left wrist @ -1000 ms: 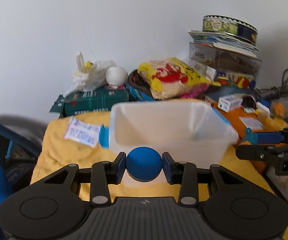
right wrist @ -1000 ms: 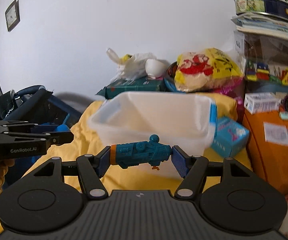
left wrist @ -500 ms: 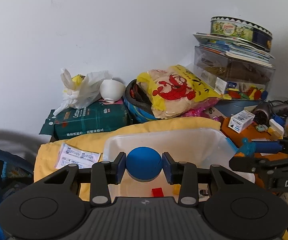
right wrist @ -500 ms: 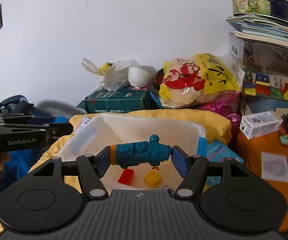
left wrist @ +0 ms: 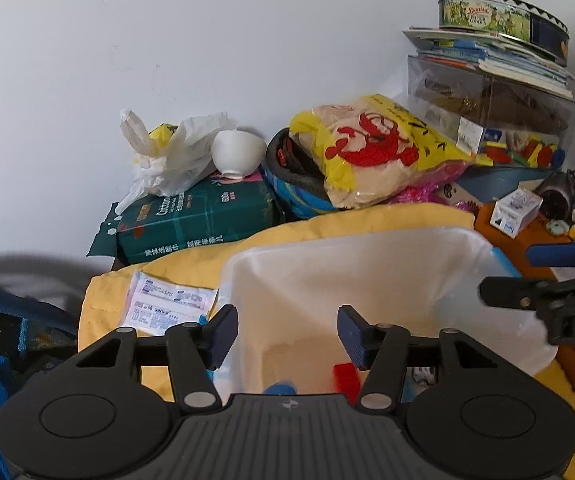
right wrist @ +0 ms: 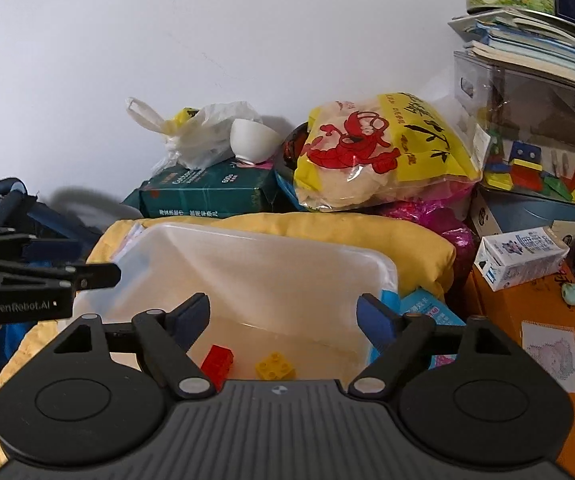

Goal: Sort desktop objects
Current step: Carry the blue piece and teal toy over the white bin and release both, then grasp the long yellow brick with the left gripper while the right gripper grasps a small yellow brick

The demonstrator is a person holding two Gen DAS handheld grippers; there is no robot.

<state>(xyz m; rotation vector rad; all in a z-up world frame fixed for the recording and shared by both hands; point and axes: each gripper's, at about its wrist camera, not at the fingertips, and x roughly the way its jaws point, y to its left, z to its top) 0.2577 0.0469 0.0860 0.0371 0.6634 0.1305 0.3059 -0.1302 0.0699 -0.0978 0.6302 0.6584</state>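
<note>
left claw (left wrist: 285,336): spread wide with nothing in it, sitting lower centre of the left wrist view, right over the near rim of the bin.
right claw (right wrist: 283,322): same deal, fingers wide apart and empty, lower centre of the right wrist view, hanging above the bin's open top.
bin (right wrist: 271,256): translucent white plastic tub, middle of both views, sitting on the yellow cloth (right wrist: 347,232).
red brick (right wrist: 217,360): down on the bin floor, lower centre of the right wrist view, just left of the yellow one.
yellow brick (right wrist: 275,366): on the bin floor beside the red brick, not touching it as far as I can see.
blue thing (left wrist: 281,389): only a blurry sliver pokes up at the bottom of the left wrist view inside the bin, can't tell what it is.
background pile: green package (left wrist: 199,224) with a white bowl (left wrist: 237,154) on top, upper left of centre; yellow snack bag (left wrist: 371,152) with a red lobster print to its right.
upper right: cookie tin (left wrist: 503,20) on top of a stack of books.
milk carton (right wrist: 521,252): lying on the orange surface, right edge of the right wrist view.
</note>
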